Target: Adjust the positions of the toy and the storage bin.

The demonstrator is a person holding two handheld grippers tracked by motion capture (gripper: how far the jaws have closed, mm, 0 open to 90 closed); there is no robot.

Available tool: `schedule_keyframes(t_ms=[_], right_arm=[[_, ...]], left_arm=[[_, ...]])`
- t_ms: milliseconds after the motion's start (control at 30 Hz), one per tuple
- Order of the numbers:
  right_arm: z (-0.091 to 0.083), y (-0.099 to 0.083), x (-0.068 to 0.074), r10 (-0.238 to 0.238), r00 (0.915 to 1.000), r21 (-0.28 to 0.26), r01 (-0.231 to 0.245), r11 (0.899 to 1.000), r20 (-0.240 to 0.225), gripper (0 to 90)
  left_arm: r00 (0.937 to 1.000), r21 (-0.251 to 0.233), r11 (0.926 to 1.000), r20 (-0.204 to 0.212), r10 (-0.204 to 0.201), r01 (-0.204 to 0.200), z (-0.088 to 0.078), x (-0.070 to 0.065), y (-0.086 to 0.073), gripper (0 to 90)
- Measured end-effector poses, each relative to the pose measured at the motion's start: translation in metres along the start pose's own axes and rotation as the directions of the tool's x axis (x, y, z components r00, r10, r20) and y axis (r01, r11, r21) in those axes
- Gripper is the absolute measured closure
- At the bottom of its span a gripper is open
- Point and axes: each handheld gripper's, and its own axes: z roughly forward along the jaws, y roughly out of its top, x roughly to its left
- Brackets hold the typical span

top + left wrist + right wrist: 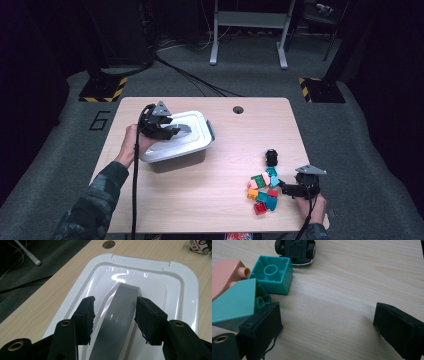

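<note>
Grey handle [117, 315] on the white box lid [185, 280] sits between the jaws of my left tool [113, 315], which straddle it with small gaps on both sides, not pressing; the box stands at the surface's [225, 210] left. My right tool [327, 322] rests spread wide beside teal blocks [274, 277], holding nothing.

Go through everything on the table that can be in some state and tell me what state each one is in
White box: lid on.
Lid: seated on the box, grey handle lying flat.
Left gripper: jaws either side of the handle, small gaps showing, no firm grip.
Right gripper: open, nothing between the jaws.
Toy car: upside down, wheels up.
Teal brick: hollow side up.
</note>
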Motion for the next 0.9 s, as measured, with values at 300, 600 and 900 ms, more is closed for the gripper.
schedule_keyframes(t_ms=[300, 600, 900], right_arm=[[0.000, 0.000, 0.000, 0.004, 1.0000, 0.001, -0.004, 1.000, 0.001, 7.1], [0.000, 0.000, 0.000, 0.005, 1.0000, 0.000, -0.005, 1.000, 0.003, 7.1], [0.000, 0.000, 0.000, 0.008, 1.0000, -0.001, -0.008, 1.000, 0.005, 7.3]], left_arm=[[0.9998, 0.017, 0.9998, -0.019, 0.009, -0.009, 0.001, -0.007, -0.005, 56.6], [0.9987, -0.009, 0.9986, 0.001, -0.052, 0.052, 0.006, -0.027, 0.003, 64.5], [0.9917, -0.014, 0.9916, 0.001, -0.129, 0.129, 0.017, -0.040, 0.016, 66.8]])
